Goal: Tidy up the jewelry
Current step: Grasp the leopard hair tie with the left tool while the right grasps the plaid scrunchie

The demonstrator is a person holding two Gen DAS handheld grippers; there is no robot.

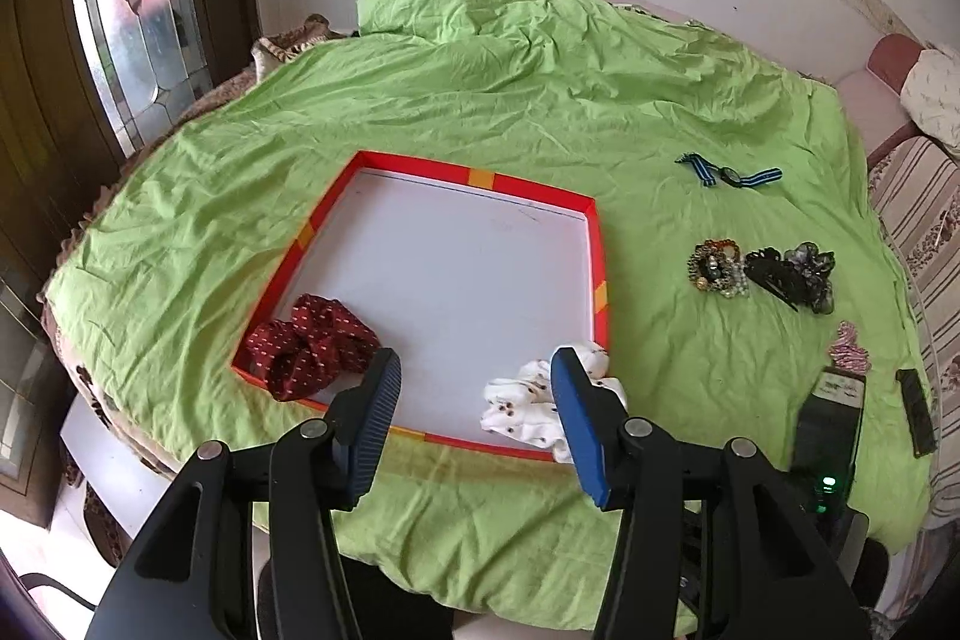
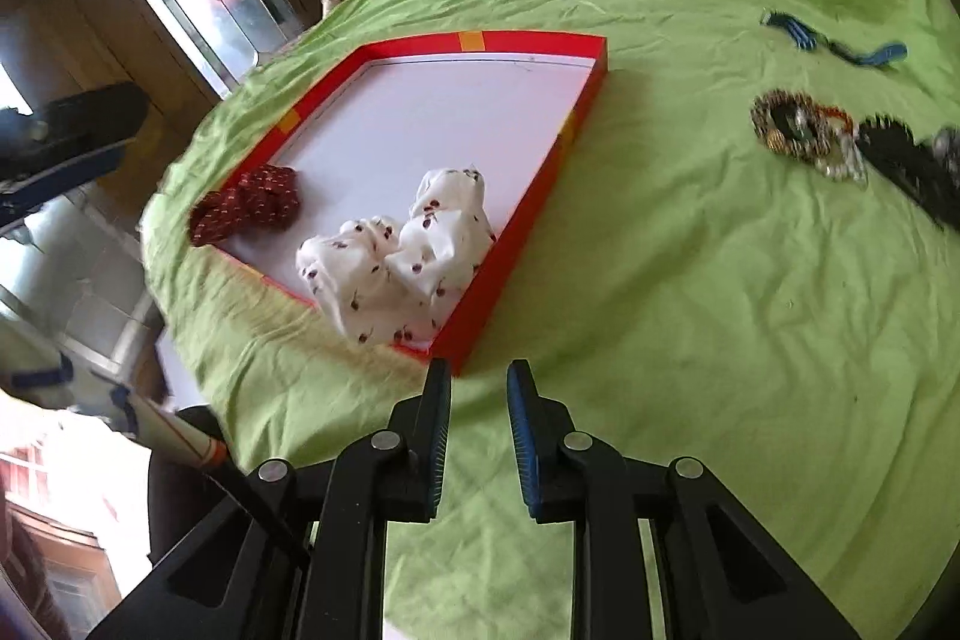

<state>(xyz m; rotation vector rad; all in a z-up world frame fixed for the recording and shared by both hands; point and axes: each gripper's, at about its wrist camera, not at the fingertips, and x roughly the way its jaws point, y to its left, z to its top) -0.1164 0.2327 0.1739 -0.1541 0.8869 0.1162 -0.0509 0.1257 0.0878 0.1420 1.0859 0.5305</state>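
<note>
1. The left gripper (image 1: 477, 421) hangs spread wide and holds nothing, above the near edge of the red tray (image 1: 536, 187).
2. The right gripper (image 2: 478, 439) stands slightly parted and holds nothing, near the tray's near right corner.
3. In the tray lie a red scrunchie (image 1: 309, 343) and a white scrunchie (image 2: 399, 259).
4. The beaded bracelets (image 1: 717, 268), a black hair clip (image 1: 774, 274) and a blue striped band (image 1: 729, 173) lie on the green sheet (image 1: 480, 88), right of the tray.

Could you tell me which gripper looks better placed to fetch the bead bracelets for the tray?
Probably the right gripper: it is open and empty beside the tray, on the side where the bracelets lie. The left gripper hovers over the tray.
</note>
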